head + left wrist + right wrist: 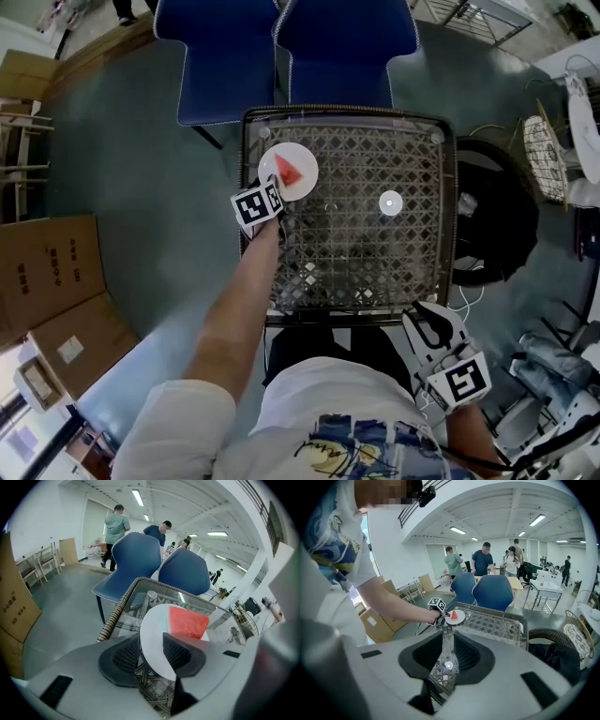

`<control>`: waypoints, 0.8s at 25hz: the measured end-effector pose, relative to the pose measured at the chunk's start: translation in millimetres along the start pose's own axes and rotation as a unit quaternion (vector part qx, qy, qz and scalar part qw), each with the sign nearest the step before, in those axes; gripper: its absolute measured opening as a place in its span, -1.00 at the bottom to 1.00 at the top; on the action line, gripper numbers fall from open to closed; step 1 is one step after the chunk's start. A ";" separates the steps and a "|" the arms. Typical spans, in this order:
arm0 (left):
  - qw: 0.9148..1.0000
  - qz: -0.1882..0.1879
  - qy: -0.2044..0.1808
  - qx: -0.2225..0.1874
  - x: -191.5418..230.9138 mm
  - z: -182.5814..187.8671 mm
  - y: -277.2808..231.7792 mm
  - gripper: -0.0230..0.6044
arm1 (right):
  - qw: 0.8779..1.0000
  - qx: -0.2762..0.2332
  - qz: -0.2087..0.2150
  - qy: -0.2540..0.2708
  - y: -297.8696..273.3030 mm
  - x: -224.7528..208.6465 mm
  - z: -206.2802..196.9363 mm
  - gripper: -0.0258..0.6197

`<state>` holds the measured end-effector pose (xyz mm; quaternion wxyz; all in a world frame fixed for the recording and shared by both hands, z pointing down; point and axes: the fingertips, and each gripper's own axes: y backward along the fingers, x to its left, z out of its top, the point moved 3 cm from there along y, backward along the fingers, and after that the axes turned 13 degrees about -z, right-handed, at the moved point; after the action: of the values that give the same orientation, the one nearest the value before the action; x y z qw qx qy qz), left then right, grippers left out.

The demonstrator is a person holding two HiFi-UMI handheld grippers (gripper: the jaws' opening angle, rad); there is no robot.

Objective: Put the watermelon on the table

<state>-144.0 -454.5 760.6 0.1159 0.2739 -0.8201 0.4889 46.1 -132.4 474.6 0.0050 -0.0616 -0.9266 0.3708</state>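
No word or number can be read for certain. The flattened cardboard box (52, 272) on the floor at the left of the head view bears dark printed marks, too small to make out. The carton (66, 352) below it has a white label whose print is unreadable. In the left gripper view, the cardboard (16, 606) at the left edge carries two short lines of Chinese characters, too blurred to read. The left cube (257, 204) on the left tongs (151, 640) and the right cube (466, 381) on the right tongs (449, 645) show black-and-white square marker patterns, not letters.
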 end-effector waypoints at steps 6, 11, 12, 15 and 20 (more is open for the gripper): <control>1.000 0.010 -0.002 -0.021 0.6 4.0 16.9 -0.45 | 1.000 -0.011 0.001 0.002 8.4 -13.6 -10.4 -0.67; 0.999 0.018 -0.007 -0.047 -11.9 0.7 52.8 -0.45 | 0.999 -0.040 0.019 0.013 19.0 -26.5 -11.5 -0.67; 0.998 0.018 -0.009 -0.053 -16.2 -1.2 61.7 -0.45 | 0.999 -0.046 0.024 0.015 21.9 -28.8 -11.8 -0.67; 0.997 0.019 -0.017 -0.070 -31.6 -9.2 92.2 -0.45 | 0.997 -0.065 0.038 0.029 34.9 -36.3 -13.3 -0.67; 0.993 0.026 -0.025 -0.110 -68.0 -25.2 142.3 -0.46 | 0.992 -0.100 0.060 0.052 61.0 -63.2 -23.0 -0.67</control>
<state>-170.1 -356.9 636.9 0.1121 0.2504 -0.8783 0.3915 116.8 -80.3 451.7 0.0248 -0.1361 -0.9522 0.2722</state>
